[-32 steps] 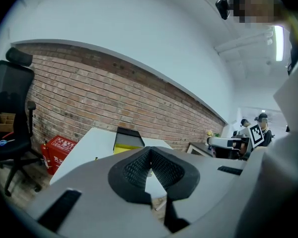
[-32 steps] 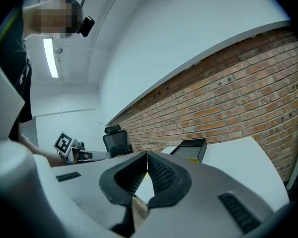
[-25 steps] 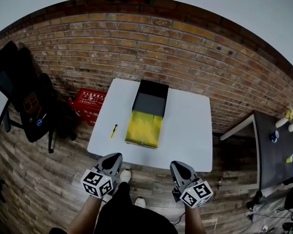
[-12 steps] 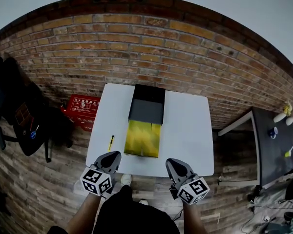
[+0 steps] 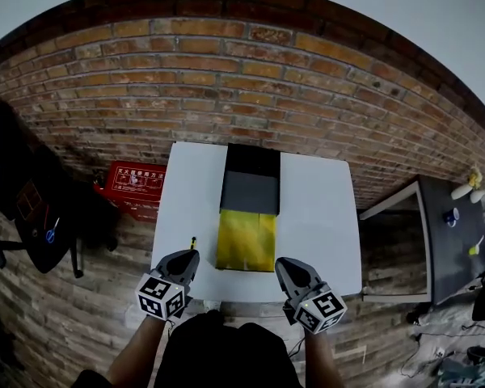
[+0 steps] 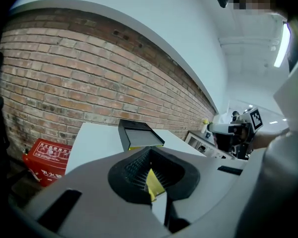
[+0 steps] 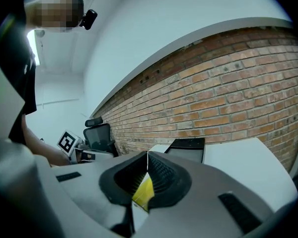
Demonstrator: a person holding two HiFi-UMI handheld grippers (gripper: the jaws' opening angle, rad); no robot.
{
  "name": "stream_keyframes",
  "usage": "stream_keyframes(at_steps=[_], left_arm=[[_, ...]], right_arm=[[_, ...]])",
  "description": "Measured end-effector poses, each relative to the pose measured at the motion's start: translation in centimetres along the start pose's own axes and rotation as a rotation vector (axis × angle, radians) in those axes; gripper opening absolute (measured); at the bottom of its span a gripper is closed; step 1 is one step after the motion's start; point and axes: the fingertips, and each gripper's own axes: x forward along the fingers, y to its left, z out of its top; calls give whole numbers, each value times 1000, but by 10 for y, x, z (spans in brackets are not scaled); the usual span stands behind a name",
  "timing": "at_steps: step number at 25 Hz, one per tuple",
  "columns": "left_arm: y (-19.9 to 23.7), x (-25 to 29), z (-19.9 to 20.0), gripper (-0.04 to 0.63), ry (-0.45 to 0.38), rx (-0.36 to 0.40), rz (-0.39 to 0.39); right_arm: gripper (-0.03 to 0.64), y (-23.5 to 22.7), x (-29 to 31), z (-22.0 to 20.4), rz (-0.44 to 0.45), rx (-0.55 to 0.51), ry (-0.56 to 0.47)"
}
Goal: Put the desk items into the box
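On the white table (image 5: 315, 208) stands a long box (image 5: 250, 191), black at its far end, grey in the middle, with a yellow part (image 5: 246, 241) toward me. A small yellow-and-black pen (image 5: 192, 242) lies left of the box, just beyond my left gripper (image 5: 186, 255). That gripper hovers at the table's near edge, shut and empty. My right gripper (image 5: 284, 263) hangs at the near edge right of the box, its jaws meeting at the tips with nothing between. The box (image 6: 139, 135) shows ahead in the left gripper view, and the box (image 7: 186, 145) in the right gripper view.
A brick wall (image 5: 250, 95) runs behind the table. A red crate (image 5: 133, 186) sits on the floor at the left, with a black office chair (image 5: 20, 200) beyond it. A dark desk (image 5: 457, 233) with small items stands at the right.
Both grippers and the head have moved forward to the table's near edge. The pen now lies just past the left gripper's tip. Both stay shut.
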Motion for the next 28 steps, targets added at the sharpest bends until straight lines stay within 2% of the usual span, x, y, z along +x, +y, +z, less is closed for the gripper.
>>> stream_keyframes(at_steps=[6,13,20,28], left_arm=[[29,12,-5,12,47,1,-15],[41,20,-27,12,100,-9,10],[56,18,-51,12,130,-45,98],[71,27,-83,14,199,-40,185]], right_arm=[[21,-1,24,6,-22,5,8],[21,3,48,-15,0,10,52],[21,14,71,-26,101,-51,117],[21,30,94,-43,212,-106,199]])
